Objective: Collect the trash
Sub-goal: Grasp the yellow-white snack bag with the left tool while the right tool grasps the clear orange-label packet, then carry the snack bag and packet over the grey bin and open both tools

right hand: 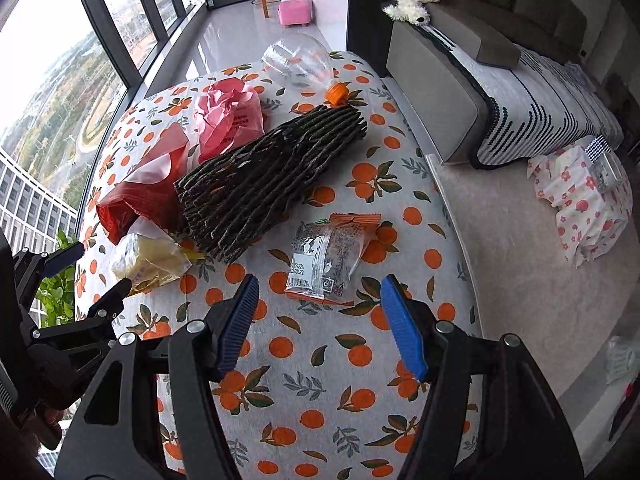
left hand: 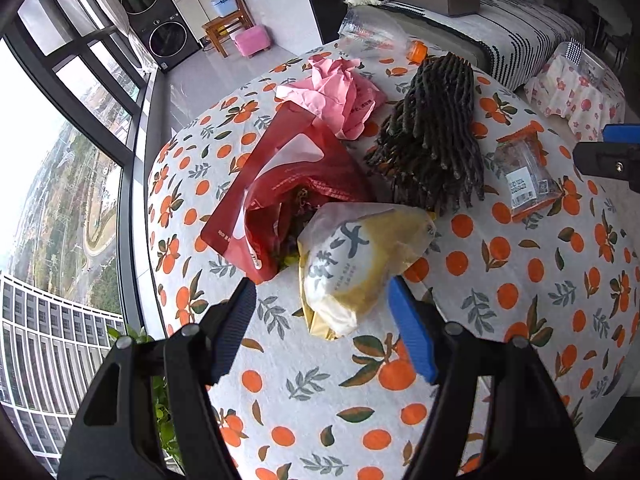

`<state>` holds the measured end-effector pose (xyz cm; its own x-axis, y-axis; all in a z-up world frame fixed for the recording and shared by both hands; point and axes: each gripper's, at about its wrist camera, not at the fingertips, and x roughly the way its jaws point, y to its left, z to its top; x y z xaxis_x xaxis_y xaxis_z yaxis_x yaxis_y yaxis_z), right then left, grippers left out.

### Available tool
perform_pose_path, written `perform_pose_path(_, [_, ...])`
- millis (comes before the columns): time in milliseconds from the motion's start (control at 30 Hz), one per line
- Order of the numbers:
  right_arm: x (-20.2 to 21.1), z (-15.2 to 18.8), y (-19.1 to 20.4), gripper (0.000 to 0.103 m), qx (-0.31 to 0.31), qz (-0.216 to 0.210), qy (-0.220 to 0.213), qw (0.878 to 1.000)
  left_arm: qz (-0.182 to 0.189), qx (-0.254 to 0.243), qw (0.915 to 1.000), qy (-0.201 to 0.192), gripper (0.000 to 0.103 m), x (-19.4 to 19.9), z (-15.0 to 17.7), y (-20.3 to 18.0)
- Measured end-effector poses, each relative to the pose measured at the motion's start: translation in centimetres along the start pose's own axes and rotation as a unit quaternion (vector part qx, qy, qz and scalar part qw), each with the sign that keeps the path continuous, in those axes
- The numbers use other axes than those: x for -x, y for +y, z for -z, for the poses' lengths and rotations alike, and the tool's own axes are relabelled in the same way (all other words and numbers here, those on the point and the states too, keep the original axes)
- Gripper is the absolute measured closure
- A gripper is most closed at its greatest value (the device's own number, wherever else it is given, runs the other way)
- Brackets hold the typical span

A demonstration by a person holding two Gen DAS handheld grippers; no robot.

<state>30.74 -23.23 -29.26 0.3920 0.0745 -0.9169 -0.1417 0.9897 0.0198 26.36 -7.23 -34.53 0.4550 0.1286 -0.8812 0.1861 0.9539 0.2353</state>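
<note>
Trash lies on a table (left hand: pixel 520 280) with an orange-print cloth. In the left wrist view my left gripper (left hand: pixel 322 292) stands open just short of a yellow-and-white snack bag (left hand: pixel 360 256), whose near end reaches between the fingertips without touching the pads. Behind it lie a red bag (left hand: pixel 292 176), pink crumpled paper (left hand: pixel 340 92), a dark foam net sleeve (left hand: pixel 436 132) and a clear bottle (left hand: pixel 372 36). In the right wrist view my right gripper (right hand: pixel 318 294) stands open just before a clear wrapper with orange ends (right hand: pixel 328 256). The left gripper (right hand: pixel 100 268) shows at the left edge by the snack bag (right hand: pixel 152 260).
A floor-to-ceiling window (left hand: pixel 60 160) runs along the table's left side, with a green plant (right hand: pixel 56 292) below. A striped sofa (right hand: pixel 540 92) and a small stool with a floral cloth (right hand: pixel 584 204) stand to the right. A pink footstool (right hand: pixel 294 12) and a wooden chair are far behind.
</note>
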Motion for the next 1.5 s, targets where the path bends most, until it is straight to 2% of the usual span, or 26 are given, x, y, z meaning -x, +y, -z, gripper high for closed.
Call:
perform_pose_path(200, [-4.2,-0.3,0.6,0.042,0.014,-0.004,0.026,1.000,0.006,-0.015,0.9998,0.006,0.035,-2.2,-0.3,-1.2])
perform_pose_path(267, [-5.3,-0.5,0.7,0.042,0.012,-0.004,0.033,0.999,0.012,-0.014,0.9997,0.014,0.042,-2.7,-0.2,-1.4])
perform_pose_path(533, [-8.6,-0.8,-0.1,0.043,-0.014,0.004,0.061,0.998,0.016,-0.004,0.9998,0.012,0.057,-2.6,-0.1,-1.3])
perform_pose_path(567, [-8.8,-0.8,-0.3,0.047,-0.017,0.005,0.066,0.998,0.017,-0.003,0.9998,0.012,0.058,-2.6,-0.1,-1.2])
perform_pose_path(600, [-9.0,-0.8,-0.4,0.060,-0.019,0.003,0.068,0.998,0.018,-0.002,0.9998,0.011,0.060,-2.4,-0.2,-1.2])
perform_pose_path(700, [-8.6,-0.7,-0.1,0.071,-0.014,0.008,0.064,0.998,0.022,0.001,0.9998,0.005,0.062,-1.8,-0.2,-1.1])
perform_pose_path(833, [-7.1,-0.2,0.7,0.078,-0.002,0.002,0.051,0.999,0.026,0.005,0.9996,-0.003,0.063,-0.3,-0.1,-0.9])
perform_pose_path(1133, [-0.2,1.8,1.1,0.079,-0.009,-0.005,0.023,1.000,0.043,-0.002,0.9989,-0.022,0.063,5.8,0.4,-0.5])
perform_pose_path(1333, [5.5,4.0,-1.2,0.079,-0.040,0.011,-0.009,0.999,0.068,-0.055,0.9947,-0.054,0.063,11.0,0.4,-2.6])
perform_pose_path(1500, [9.7,7.6,-4.2,0.079,-0.101,0.037,-0.035,0.994,0.102,-0.116,0.9843,-0.085,0.063,14.6,0.2,-6.8])
